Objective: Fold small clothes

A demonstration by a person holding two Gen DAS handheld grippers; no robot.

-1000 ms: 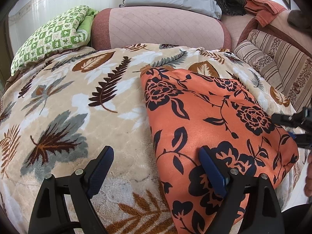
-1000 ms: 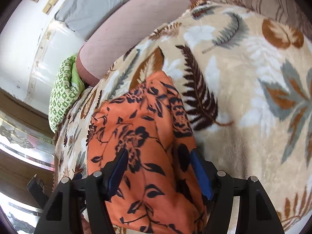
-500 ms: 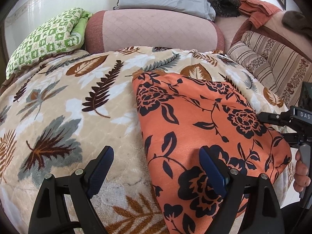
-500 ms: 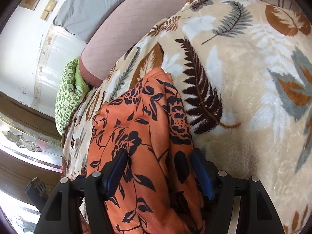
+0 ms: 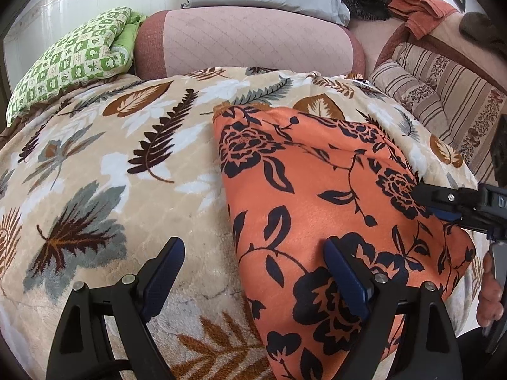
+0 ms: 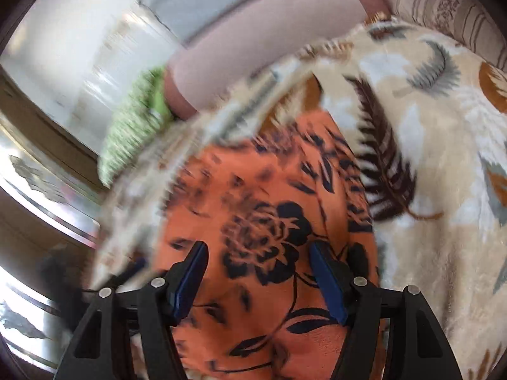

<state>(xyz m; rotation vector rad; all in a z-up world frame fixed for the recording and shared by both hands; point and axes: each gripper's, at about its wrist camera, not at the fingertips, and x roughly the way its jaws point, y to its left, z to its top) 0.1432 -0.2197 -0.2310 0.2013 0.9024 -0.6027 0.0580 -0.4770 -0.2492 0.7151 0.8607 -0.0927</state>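
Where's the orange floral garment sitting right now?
The orange floral garment lies flat on the leaf-print blanket, right of centre in the left wrist view, its far edge toward the pink bolster. The right gripper hovers open over it.

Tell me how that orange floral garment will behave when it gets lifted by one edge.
The orange floral garment drapes over the curve of the leaf-print blanket, so it is probably floppy and will sag. It looks thin and soft, likely light. Its fuzzy surface may cling to the plush blanket rather than slide.
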